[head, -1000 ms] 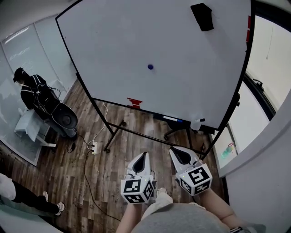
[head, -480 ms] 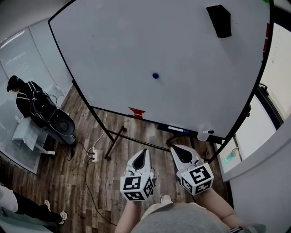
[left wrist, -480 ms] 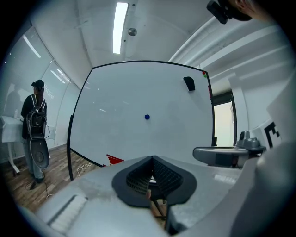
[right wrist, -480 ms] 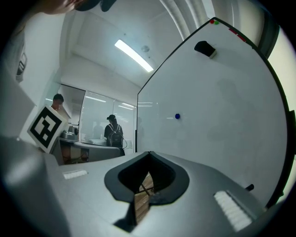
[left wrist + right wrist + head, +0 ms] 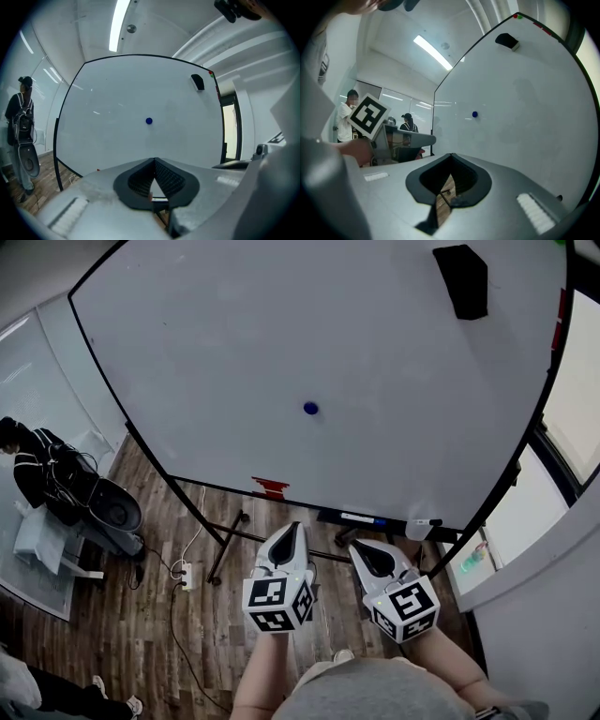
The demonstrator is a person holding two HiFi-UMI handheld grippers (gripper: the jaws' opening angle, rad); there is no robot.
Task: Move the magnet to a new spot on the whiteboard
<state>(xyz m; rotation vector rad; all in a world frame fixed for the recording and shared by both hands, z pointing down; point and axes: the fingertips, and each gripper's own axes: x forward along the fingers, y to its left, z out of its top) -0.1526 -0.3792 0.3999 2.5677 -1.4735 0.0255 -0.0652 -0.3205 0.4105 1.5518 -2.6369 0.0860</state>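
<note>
**Magnet sits mid-board, both grippers empty and short of it**

- The whiteboard (image 5: 234, 352) on its stand fills all three views.
- Only the head view shows the wood floor (image 5: 141, 615), the stand's legs and the marker (image 5: 361, 517) on the bottom tray.
- Only the left gripper view shows the ceiling light (image 5: 118, 26).
- A person (image 5: 33, 465) at the far left shows in the head and left gripper views.
- The left gripper (image 5: 293, 529) and right gripper (image 5: 357, 548) are side by side below the board, not touching it.
- Each gripper's own view shows its fingers together at the tips with nothing between them.
- The right gripper view also catches the left gripper's marker cube (image 5: 369, 116).
- The black eraser (image 5: 461, 279) is stuck near the board's top right corner.
- The blue magnet (image 5: 310, 409) is near the board's centre, well apart from the eraser and both grippers.
</note>
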